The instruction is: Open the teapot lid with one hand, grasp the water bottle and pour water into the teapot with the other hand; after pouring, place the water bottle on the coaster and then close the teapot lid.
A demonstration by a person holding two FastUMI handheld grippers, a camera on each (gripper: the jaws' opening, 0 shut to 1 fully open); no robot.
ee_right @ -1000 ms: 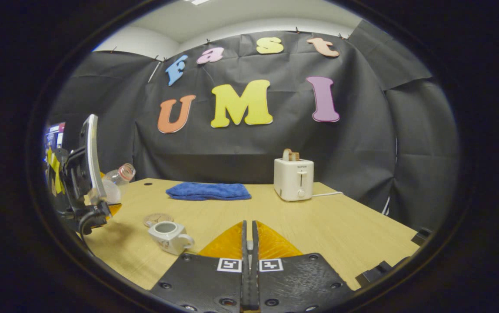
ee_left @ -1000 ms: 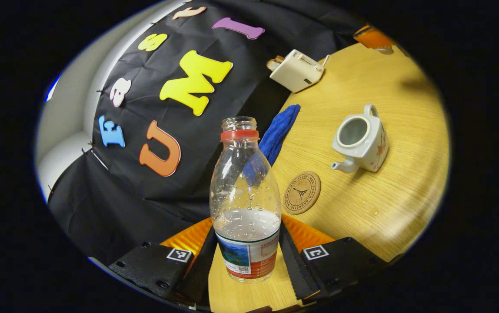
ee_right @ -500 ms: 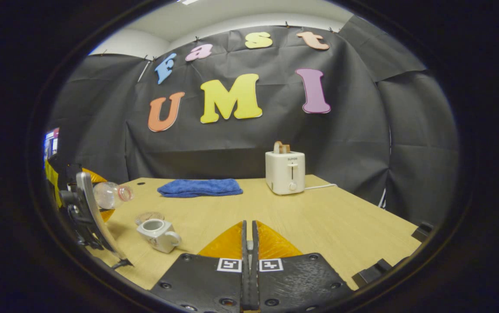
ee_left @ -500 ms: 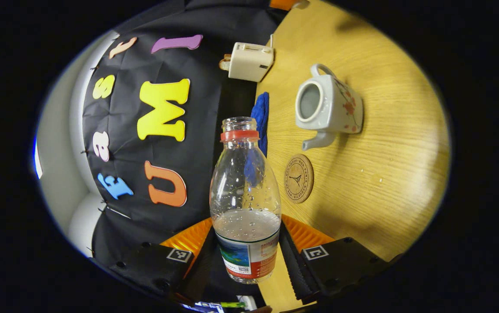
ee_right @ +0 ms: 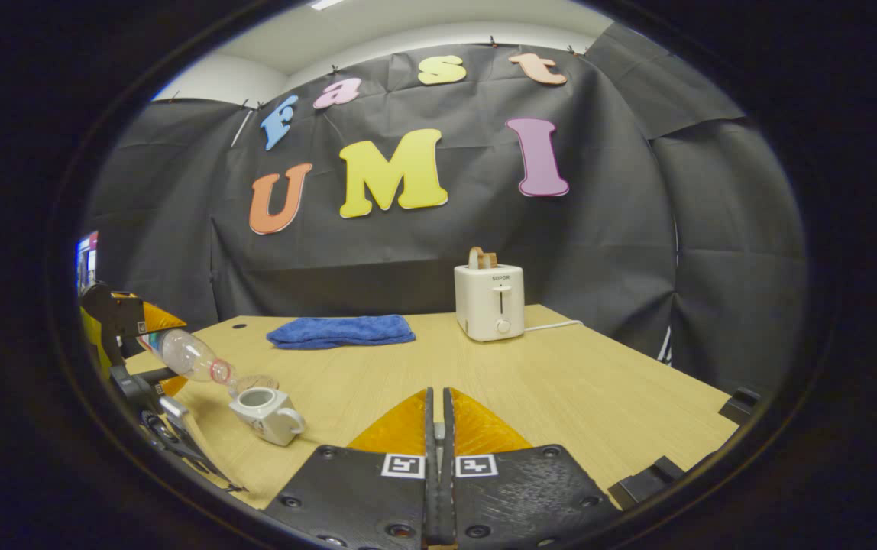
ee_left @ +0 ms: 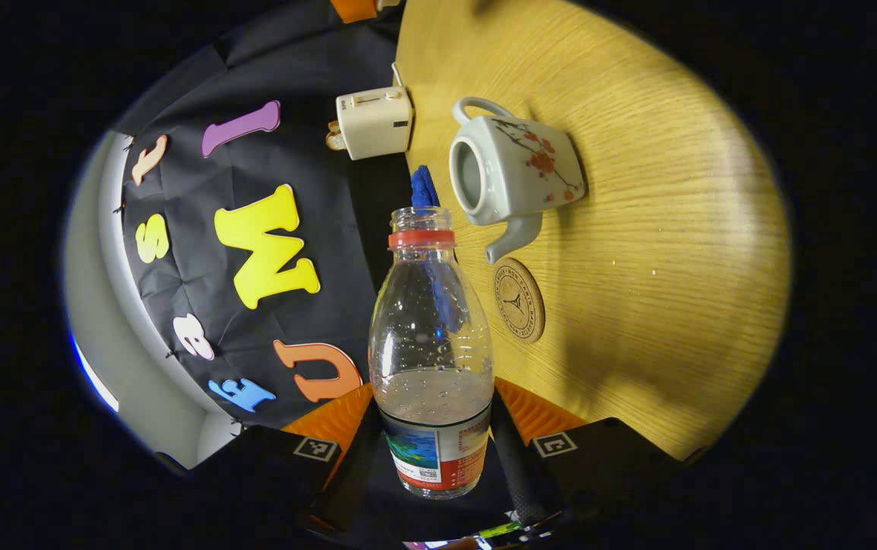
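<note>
Between left gripper fingers: water bottle pinched, tipped toward open teapot; coaster beside spout. Over in right gripper view: right gripper pressed together, lid unseen. Tip slowly, mouth above hole.

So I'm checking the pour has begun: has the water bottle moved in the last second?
Yes. In the right gripper view the water bottle has tipped mouth-down, toward the teapot opening.

Left gripper view: rolled sideways, close above teapot, facing the table. Right gripper view: level, low over table, farther back. Both share teapot, toaster.
</note>
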